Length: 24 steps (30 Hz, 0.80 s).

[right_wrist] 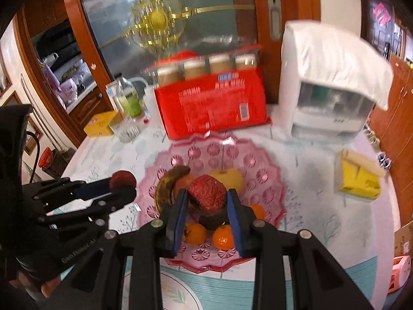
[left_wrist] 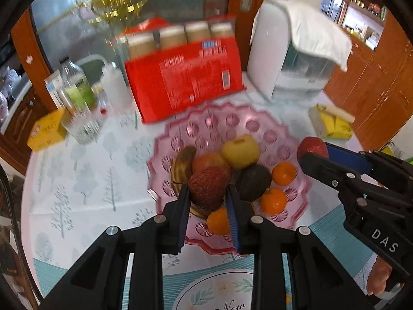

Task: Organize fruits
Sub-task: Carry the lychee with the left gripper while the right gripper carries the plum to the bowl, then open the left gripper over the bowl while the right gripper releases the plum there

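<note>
A pink plastic fruit plate [left_wrist: 284, 129] [right_wrist: 268, 165] holds a yellow apple [left_wrist: 240, 151], a browned banana [left_wrist: 182, 166], a dark avocado [left_wrist: 253, 182], a reddish fruit [left_wrist: 207, 160] and three small oranges [left_wrist: 284, 173]. My left gripper [left_wrist: 207, 193] is shut on a bumpy red fruit [left_wrist: 208, 184] above the plate. It also shows at the left of the right wrist view [right_wrist: 124, 184]. My right gripper [right_wrist: 207, 199] is shut on a second bumpy red fruit [right_wrist: 207, 192] over the plate. It also shows in the left wrist view [left_wrist: 313, 152], at the plate's right rim.
A red box [left_wrist: 184, 77] stands just behind the plate. A white appliance with a cloth [left_wrist: 291, 51] is at the back right. Bottles and a glass [left_wrist: 80, 126] stand at the back left by a yellow box [left_wrist: 47, 130]. A yellow tissue pack [left_wrist: 331, 124] lies right.
</note>
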Motion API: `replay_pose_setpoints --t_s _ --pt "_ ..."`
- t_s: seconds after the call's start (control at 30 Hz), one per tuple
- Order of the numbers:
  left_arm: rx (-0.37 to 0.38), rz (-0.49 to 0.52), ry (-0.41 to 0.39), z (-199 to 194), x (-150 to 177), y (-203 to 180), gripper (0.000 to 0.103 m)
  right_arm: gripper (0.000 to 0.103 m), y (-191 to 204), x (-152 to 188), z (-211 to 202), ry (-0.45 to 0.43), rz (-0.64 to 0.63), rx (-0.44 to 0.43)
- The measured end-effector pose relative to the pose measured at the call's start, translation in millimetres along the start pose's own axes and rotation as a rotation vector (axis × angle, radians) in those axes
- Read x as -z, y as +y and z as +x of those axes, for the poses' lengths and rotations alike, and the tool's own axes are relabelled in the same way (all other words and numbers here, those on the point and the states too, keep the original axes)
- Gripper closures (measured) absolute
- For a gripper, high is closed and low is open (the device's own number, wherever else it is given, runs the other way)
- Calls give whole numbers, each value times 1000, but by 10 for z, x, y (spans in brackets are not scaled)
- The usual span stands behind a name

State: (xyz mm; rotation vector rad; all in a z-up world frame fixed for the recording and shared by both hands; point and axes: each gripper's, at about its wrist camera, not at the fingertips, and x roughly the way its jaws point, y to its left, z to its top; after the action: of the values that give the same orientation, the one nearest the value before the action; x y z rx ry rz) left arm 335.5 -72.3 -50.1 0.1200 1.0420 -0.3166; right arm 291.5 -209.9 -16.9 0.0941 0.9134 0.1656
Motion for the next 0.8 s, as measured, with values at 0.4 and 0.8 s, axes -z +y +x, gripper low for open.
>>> replay_pose_setpoints --t_s 0.4,0.8 --pt "-13 0 105 691 62 31 77 71 -29 160 833 144 8 -24" --pt "-68 -10 67 642 -1 170 48 69 -60 96 900 131 10 -17"
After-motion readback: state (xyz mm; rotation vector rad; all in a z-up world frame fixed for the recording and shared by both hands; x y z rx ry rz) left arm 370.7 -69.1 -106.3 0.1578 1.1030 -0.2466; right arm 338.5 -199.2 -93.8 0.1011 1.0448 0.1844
